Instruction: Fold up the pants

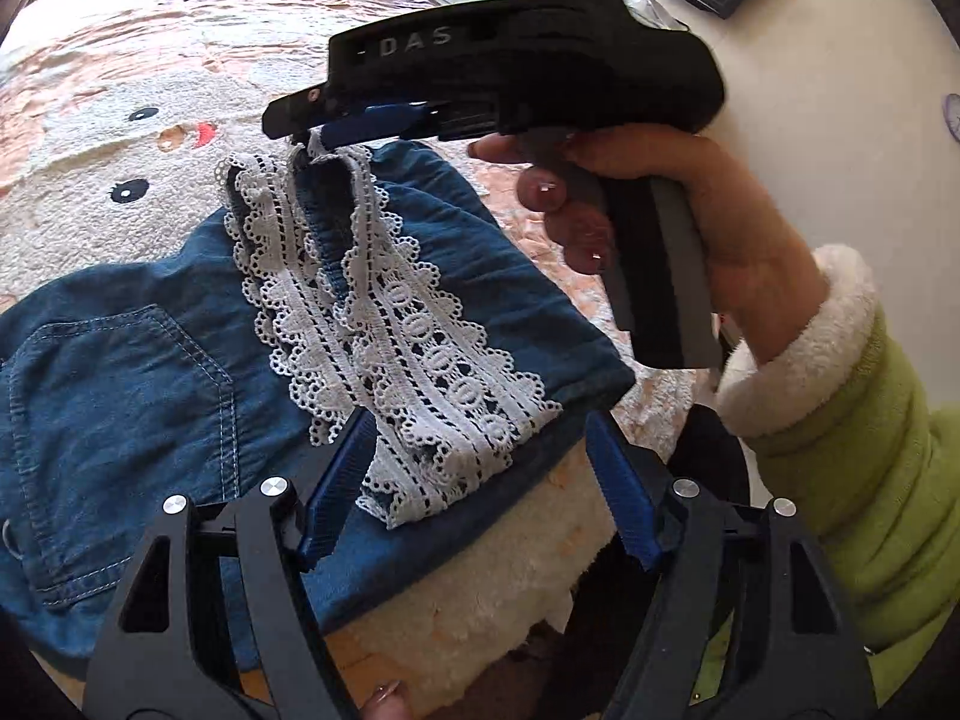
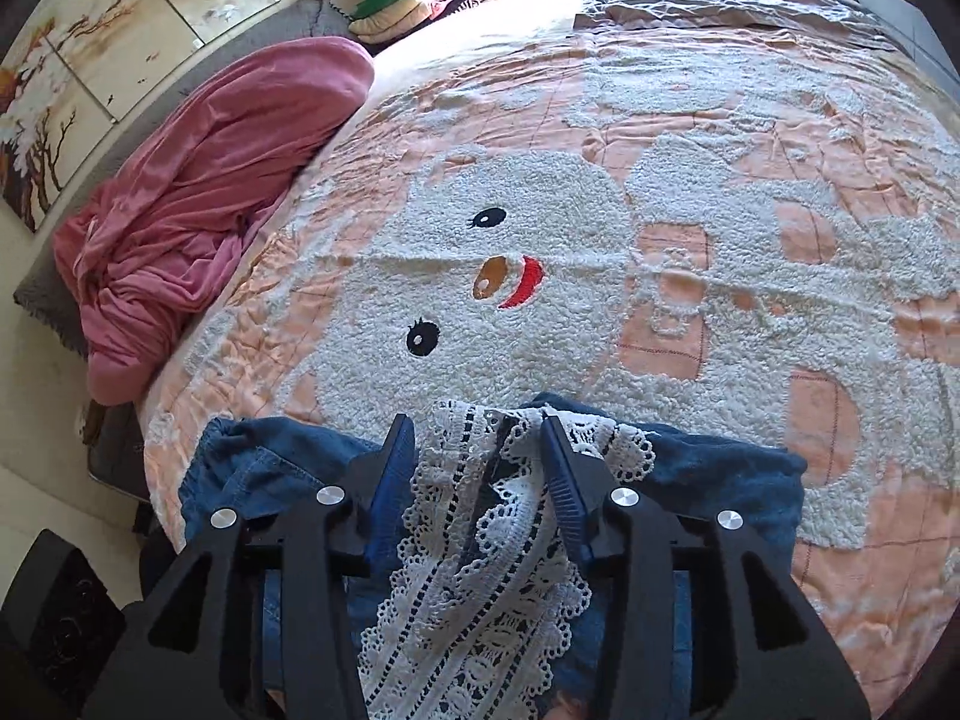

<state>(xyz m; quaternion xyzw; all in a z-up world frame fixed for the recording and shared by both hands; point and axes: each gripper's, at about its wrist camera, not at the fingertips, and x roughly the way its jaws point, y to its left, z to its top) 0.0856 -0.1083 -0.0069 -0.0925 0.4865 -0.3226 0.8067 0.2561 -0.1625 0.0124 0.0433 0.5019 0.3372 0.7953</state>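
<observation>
- Pants [image 1: 120, 360] of blue denim lie folded on a bedspread [image 2: 720, 210], which is peach and white with a fluffy cartoon face on it.
- White lace trim [image 1: 384, 324] of the leg hems lies on top of the denim, between and in front of the fingers of both grippers.
- Left gripper [image 1: 474, 480] has its jaws spread wide, and nothing is pressed between them. One blue finger [image 1: 336, 498] is at the near end of the lace, the other stands on the far side of the folded denim edge, over the fluffy white part of the bedspread.
- Beyond the left fingers, a back pocket [image 1: 120, 396] with light stitching shows on the denim, off to one side of the lace.
- Right gripper [image 2: 480, 480] is partly opened. In its own view the lace passes between the two fingers, and the pads do not squeeze it. One finger [image 2: 564, 492] touches the lace at its tip; whether the lace is caught there I cannot tell.
- In the left wrist view the right gripper is seen from the side, at the far end of the lace, with its tips right at the top of the hem.
- Right hand [image 1: 648, 210] holds the handle of this gripper, and a green sleeve [image 1: 852, 468] with a white fluffy cuff covers the wrist.
- Beyond the right fingers, past the cartoon face, a pink blanket [image 2: 210, 192] lies heaped at the bed's edge.
</observation>
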